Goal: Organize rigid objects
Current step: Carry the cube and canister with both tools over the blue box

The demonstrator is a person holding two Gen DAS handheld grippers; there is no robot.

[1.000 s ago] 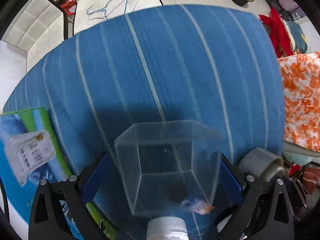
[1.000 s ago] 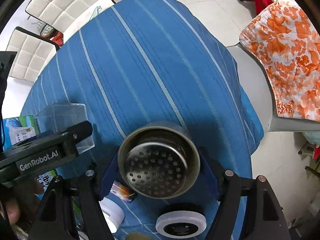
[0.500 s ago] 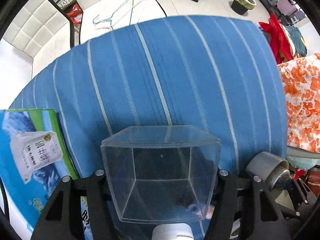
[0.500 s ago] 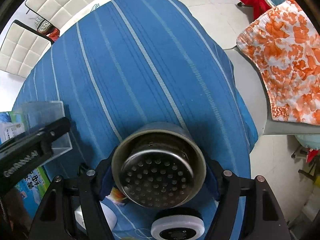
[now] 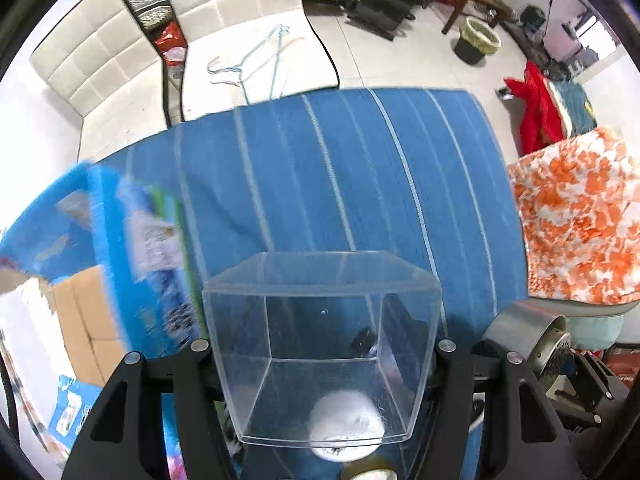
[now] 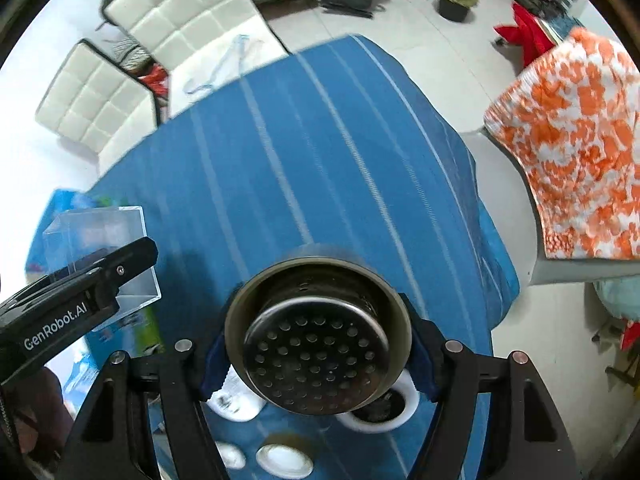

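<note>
Below me I see a blue striped tablecloth, white cushioned chairs past its far edge. My left gripper clamps an empty clear plastic box above the cloth. My right gripper squeezes a perforated steel canister, mid-width, over white lids.

A: The box is clear, glossy plastic with smooth walls; the strainer cup is brushed metal with a perforated, duller end.

B: And the worktop's cloth looks woven and matt, blue with pale stripes. The left hand-held gripper seems matt black plastic, though it's blurred.
</note>
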